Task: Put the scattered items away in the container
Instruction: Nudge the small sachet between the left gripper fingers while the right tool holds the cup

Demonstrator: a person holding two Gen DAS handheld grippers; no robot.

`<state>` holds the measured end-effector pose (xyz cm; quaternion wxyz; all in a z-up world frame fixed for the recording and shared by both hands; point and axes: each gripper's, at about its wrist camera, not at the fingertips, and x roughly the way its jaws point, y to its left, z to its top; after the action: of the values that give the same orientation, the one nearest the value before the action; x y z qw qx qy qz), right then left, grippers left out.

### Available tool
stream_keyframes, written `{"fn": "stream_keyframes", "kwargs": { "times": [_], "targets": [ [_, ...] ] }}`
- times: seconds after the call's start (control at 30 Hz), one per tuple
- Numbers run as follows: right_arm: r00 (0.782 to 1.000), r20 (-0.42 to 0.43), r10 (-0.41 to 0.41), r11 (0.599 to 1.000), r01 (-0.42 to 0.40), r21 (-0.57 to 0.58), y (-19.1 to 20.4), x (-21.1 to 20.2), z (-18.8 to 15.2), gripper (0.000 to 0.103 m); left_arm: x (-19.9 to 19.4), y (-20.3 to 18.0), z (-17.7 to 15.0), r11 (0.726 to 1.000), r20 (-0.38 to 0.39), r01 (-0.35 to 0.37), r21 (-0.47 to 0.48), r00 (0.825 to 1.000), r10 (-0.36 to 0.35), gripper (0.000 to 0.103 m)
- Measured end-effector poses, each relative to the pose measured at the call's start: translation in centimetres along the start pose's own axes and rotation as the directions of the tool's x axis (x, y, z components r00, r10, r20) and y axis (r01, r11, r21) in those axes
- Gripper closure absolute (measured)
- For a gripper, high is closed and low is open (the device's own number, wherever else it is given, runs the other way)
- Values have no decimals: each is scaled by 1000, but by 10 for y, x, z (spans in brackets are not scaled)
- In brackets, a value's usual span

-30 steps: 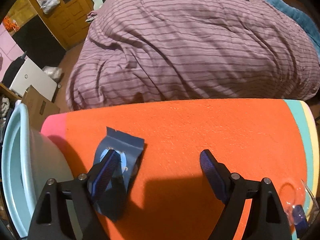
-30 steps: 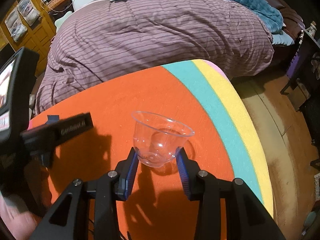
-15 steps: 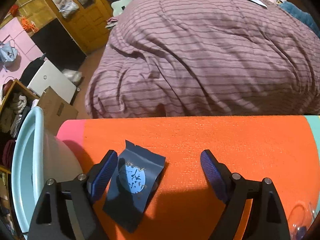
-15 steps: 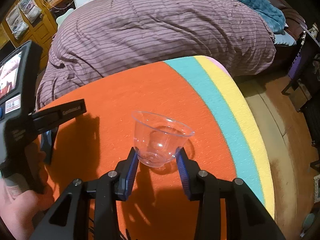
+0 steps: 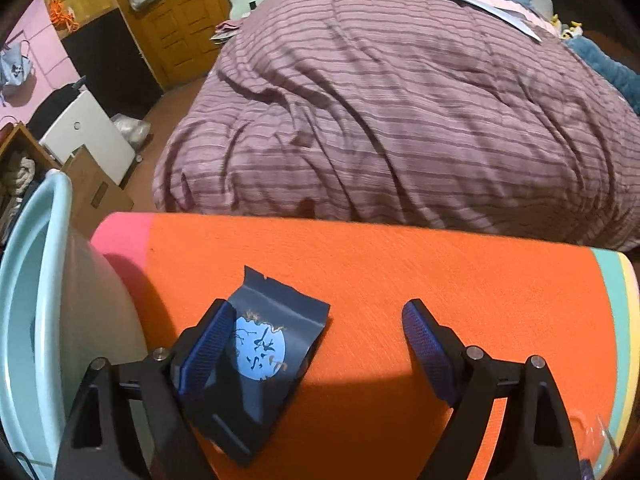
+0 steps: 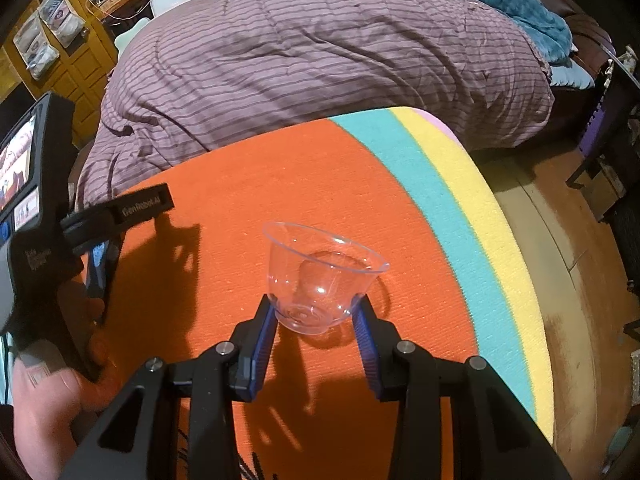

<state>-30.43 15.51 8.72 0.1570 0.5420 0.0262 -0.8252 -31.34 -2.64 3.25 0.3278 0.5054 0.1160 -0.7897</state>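
Pointing steeply down: right gripper (image 6: 316, 314) clamping clear cup (image 6: 320, 276)

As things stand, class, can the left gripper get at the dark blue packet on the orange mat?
Probably yes. The left gripper is opening, and the dark blue packet lies flat between its fingers, beside the left one, with nothing over it.

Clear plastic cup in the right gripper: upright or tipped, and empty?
Upright and empty: the clear cup has its rim up, base between the right gripper pads, nothing inside.
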Motion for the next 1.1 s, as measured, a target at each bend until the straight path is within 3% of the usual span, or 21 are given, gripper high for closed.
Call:
{"fn": "stream_keyframes", "kwargs": {
  "times": [0.37,0.77,1.1],
  "targets": [
    [1000,-4,-21,999,21,-31,6,-7,1,62,-28,-30,-36,991,-21,100,85,995,-98,8],
    [998,-40,-53,998,51,-42,2,-12,-15,62,-35,-37,-53,964,-47,133,232,991,-125,8],
    [999,-37,-35,998,32,-60,3,-23,-29,62,-33,-23,-53,980,-4,54,189,999,-54,7]
  ]
}}
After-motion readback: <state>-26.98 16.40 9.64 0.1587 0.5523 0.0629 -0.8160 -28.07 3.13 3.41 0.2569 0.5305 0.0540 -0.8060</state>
